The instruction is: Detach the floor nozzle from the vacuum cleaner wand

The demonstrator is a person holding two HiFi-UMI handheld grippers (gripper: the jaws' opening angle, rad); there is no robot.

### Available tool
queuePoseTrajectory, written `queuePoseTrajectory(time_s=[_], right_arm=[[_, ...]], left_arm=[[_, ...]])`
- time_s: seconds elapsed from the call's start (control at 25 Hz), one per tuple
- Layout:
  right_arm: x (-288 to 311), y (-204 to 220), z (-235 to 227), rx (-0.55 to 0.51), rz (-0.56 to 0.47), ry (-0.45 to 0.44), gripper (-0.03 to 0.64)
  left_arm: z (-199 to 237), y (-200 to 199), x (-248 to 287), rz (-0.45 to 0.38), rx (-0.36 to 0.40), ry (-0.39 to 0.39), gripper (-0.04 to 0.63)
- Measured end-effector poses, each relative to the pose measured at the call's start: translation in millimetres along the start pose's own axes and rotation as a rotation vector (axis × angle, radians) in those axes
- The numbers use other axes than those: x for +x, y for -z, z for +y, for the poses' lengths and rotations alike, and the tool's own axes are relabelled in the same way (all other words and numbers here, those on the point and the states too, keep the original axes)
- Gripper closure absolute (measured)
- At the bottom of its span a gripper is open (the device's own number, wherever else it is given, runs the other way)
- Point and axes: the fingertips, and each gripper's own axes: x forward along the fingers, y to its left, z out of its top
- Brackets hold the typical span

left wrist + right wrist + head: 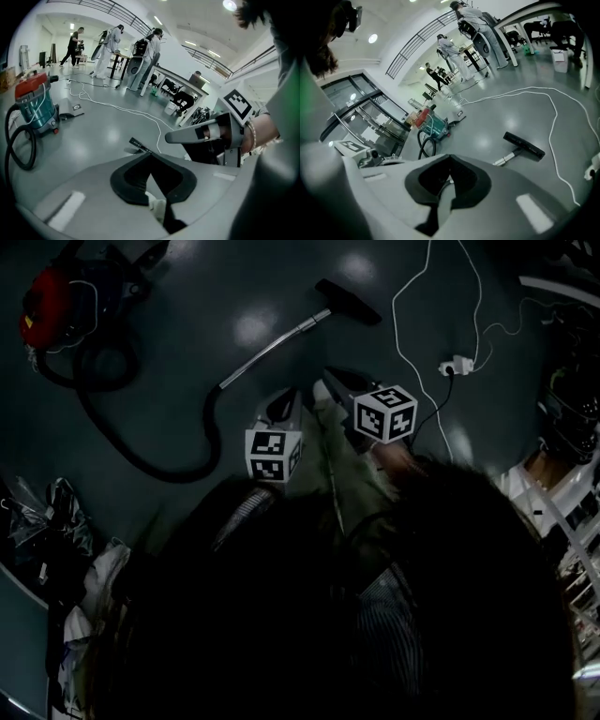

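Observation:
The black floor nozzle [349, 301] lies on the grey floor, joined to the metal wand [272, 348]. A black hose [141, 451] runs from the wand to the red vacuum cleaner [52, 301] at the upper left. My left gripper [284, 405] and right gripper [330, 381] hang side by side above the floor, short of the wand, both shut with nothing in them. In the right gripper view the nozzle [524, 144] and the wand [505, 160] lie ahead to the right of the shut jaw tips [449, 156]. The left gripper view shows its shut jaw tips [150, 153], with the nozzle [139, 145] just beyond.
A white cable [412, 296] snakes across the floor to a power strip [457, 364] right of the nozzle. Bags and clutter [56, 521] sit at the lower left. Several people [110, 44] stand by tables far across the hall. Shelving [572, 512] stands at the right.

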Motion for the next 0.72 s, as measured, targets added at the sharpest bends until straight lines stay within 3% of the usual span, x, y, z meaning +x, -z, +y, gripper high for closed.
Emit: queuePoseTrajectory(time_s=[0.16, 0.4, 0.56, 0.72], right_arm=[[53, 11, -56, -0.038, 0.009, 0.006, 0.615], [125, 23, -133, -0.048, -0.031, 0.009, 0.615], [163, 41, -174, -0.046, -0.05, 0.004, 0.615], [198, 65, -199, -0.029, -0.048, -0.037, 0.615]], left_arm=[[52, 14, 65, -0.001, 0.081, -0.031, 0.589], [115, 64, 151, 0.078, 0.309, -0.017, 0.588], [157, 112, 200, 0.136, 0.35, -0.033, 0.588], [177, 156, 241, 0.196, 0.381, -0.015, 0.51]])
